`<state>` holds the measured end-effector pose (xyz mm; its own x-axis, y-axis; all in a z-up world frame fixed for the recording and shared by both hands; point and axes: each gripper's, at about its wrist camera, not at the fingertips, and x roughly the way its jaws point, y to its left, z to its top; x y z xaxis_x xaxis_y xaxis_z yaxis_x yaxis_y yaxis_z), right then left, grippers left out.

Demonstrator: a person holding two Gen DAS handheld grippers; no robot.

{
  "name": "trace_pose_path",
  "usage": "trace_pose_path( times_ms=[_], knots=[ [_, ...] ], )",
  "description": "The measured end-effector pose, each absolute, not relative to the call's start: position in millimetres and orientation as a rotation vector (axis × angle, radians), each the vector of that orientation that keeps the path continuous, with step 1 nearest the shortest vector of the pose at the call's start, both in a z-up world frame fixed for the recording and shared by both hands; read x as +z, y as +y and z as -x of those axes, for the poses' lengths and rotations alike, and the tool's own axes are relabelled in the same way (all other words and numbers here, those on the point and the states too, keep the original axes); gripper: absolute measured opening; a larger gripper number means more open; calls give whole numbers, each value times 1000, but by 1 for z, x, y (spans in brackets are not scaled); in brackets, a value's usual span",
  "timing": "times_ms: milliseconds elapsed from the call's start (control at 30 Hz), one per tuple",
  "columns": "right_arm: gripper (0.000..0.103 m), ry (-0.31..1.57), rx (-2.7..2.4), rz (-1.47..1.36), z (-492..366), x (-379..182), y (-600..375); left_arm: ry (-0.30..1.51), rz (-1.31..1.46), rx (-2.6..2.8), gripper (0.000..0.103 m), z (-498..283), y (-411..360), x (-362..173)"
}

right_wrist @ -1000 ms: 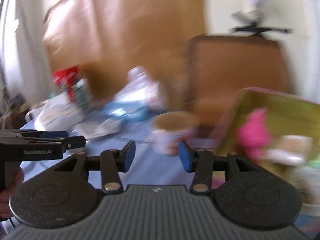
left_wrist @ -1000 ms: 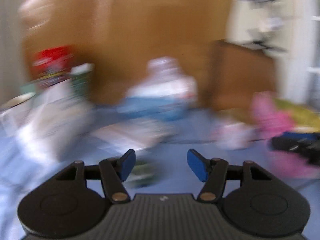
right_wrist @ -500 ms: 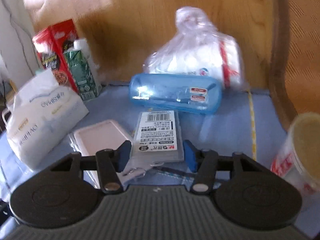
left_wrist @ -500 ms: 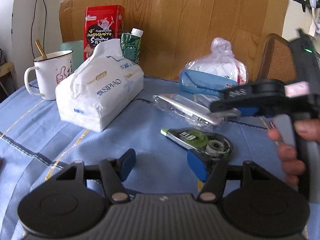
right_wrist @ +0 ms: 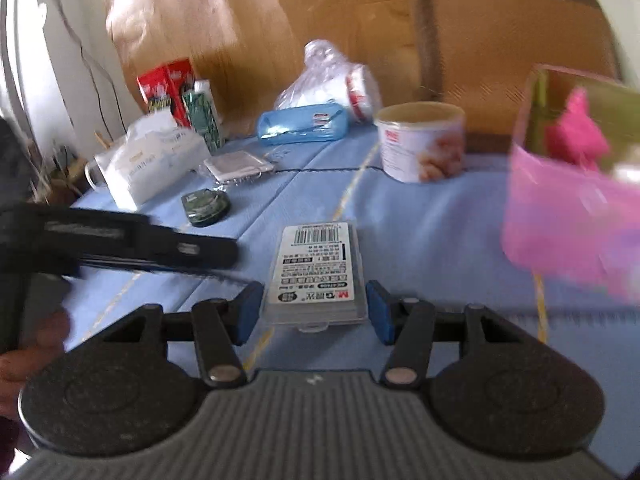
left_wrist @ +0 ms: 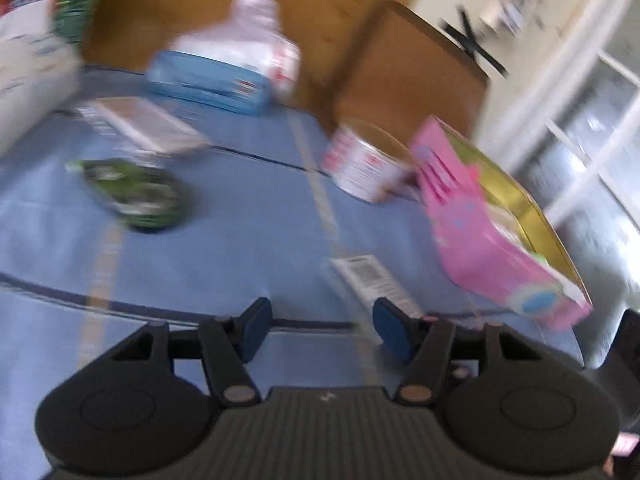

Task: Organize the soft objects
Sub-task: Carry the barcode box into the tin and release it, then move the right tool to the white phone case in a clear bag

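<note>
Right now our right gripper (right_wrist: 314, 312) stands parted around the clear case (right_wrist: 318, 272), whose long axis runs up-frame; our left gripper (left_wrist: 320, 334) is closing on nothing.

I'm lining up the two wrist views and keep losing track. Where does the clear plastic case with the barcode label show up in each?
Left wrist view: clear plastic case lies low, right of centre, blurred, just ahead of the right-hand jaw on the blue cloth.
Right wrist view: the case is at centre, between the open jaws.
Shared landmark: the white round tub, beyond the case in both.
</note>
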<state>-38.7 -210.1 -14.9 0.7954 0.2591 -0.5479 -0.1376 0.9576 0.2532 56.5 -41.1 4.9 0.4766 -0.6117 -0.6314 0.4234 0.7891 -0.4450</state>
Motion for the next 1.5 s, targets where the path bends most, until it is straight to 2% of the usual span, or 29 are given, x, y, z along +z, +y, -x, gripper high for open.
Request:
trace_pose_path(
  times_ms=[67,100,233,500,700,833,867,933,1033,1100,1167,1500],
  knots=[
    [59,594,213,-264,48,-18,-217,913,233,-702,44,-57,-63,5],
    [59,582,214,-287,52,-19,-220,933,237,-724,41,-57,-72,4],
    [59,535,183,-299,57,-12,-229,910,195,-740,40,-53,-99,22],
    [59,307,30,-223,74,32,-275,765,78,-885,40,-52,-188,83],
    [59,346,-89,-270,52,33,-336,766,-3,-894,43,-71,-263,76],
    [60,377,-177,-196,36,21,-352,752,-77,-822,46,-73,-289,65],
    [64,382,-200,-175,39,20,-354,747,-73,-825,47,-71,-288,64],
    [64,381,-189,-183,47,20,-361,732,-51,-845,50,-67,-275,69],
    [63,351,-198,-161,66,24,-363,673,-73,-823,48,-55,-252,80],
    [62,344,-220,-136,77,29,-368,634,-89,-804,48,-47,-229,83],
    [55,353,-213,-144,85,34,-375,612,-107,-775,51,-44,-204,81],
    [54,686,-211,-280,46,46,-441,643,-22,-547,53,-59,-74,51]
  ],
)
